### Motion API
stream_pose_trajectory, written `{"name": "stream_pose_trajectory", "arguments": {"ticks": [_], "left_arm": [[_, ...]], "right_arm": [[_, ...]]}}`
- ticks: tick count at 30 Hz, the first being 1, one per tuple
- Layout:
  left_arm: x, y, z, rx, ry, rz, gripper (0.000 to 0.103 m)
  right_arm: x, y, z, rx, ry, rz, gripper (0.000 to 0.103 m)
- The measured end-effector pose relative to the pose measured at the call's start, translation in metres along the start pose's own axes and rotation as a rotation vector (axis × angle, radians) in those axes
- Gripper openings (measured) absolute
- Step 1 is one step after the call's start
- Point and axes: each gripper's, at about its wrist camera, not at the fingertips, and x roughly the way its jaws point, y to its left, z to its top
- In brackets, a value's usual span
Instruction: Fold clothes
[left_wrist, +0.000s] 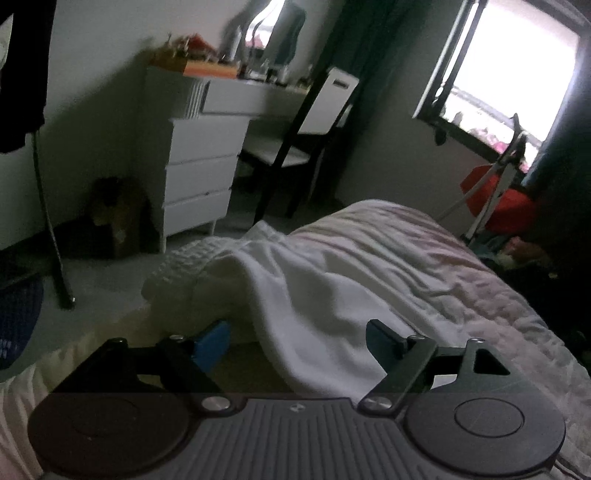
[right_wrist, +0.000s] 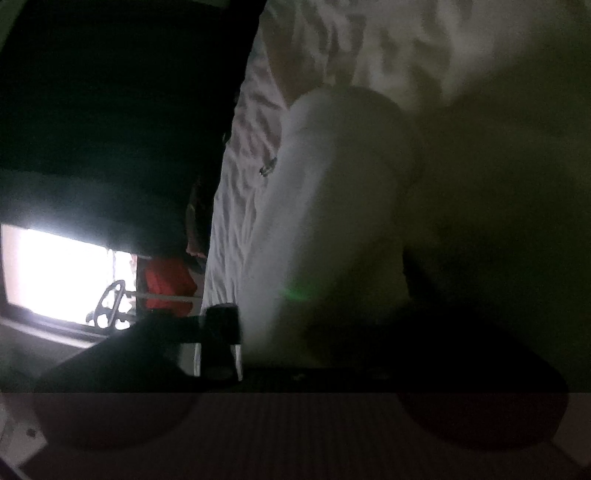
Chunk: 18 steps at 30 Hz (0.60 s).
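A white garment (left_wrist: 295, 291) lies crumpled along the near edge of the bed (left_wrist: 424, 254), with a knitted white part (left_wrist: 177, 266) at its left end. My left gripper (left_wrist: 299, 343) hovers just over it and is open: the blue pad sits left, the dark finger right, and neither presses on the cloth. The right wrist view is dark and rolled sideways. There the white garment (right_wrist: 325, 206) bunches up and fills the gap of my right gripper (right_wrist: 321, 306), which looks shut on it. Only the left finger (right_wrist: 221, 332) shows clearly; cloth and shadow hide the other.
Beyond the bed stand a white chest of drawers (left_wrist: 203, 166), a desk and a white chair (left_wrist: 317, 122). A bright window (left_wrist: 517, 66) is at the right, with a red object (left_wrist: 495, 199) and a stand below it. A dark pole (left_wrist: 48, 229) and a blue basket (left_wrist: 18, 321) are at the left.
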Motion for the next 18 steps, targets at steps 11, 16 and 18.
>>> {"name": "stream_pose_trajectory", "arguments": {"ticks": [11, 16, 18], "left_arm": [[-0.009, -0.066, -0.032, 0.239, -0.024, -0.185, 0.089], [0.012, -0.118, -0.071, 0.33, 0.056, -0.305, 0.089], [0.021, -0.141, -0.091, 0.392, 0.078, -0.355, 0.089]], "right_arm": [[-0.014, 0.032, -0.003, -0.172, -0.065, 0.009, 0.015], [-0.009, 0.036, 0.003, -0.195, -0.072, 0.002, 0.015], [-0.007, 0.031, 0.004, -0.187, -0.065, -0.016, 0.015]]}}
